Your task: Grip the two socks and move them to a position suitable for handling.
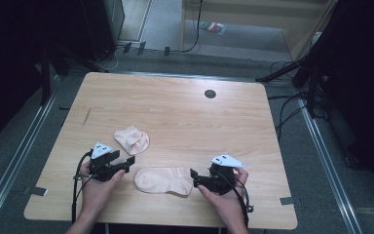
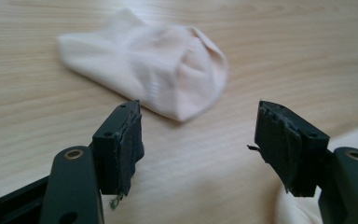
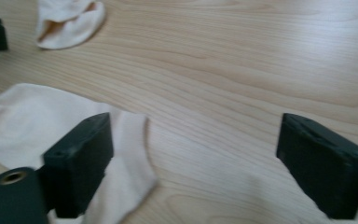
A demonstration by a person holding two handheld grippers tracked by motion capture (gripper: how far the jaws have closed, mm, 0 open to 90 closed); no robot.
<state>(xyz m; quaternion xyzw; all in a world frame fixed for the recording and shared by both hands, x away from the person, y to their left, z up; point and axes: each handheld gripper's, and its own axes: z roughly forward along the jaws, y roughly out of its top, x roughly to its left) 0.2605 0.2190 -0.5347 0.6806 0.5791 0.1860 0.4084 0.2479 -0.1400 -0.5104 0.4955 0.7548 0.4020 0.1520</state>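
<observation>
Dim high view, dark surroundings, soft glare on the table's (image 1: 175,105) far edge, gripper views blurred up close

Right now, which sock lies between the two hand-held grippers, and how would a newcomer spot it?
On the wooden table, look at the near edge where the person's two hands come in. The flat sock lies spread out between them. Unlike the crumpled sock farther back, it is smoothed out lengthwise, pale peach.

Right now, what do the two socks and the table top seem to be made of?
Flat sock and crumpled sock: soft pale-peach knit fabric, matte, probably cotton blend; it folds and shows faint ribbing. Table top: light wood or wood-look laminate, smooth, with printed-looking grain and a slight sheen.
</observation>
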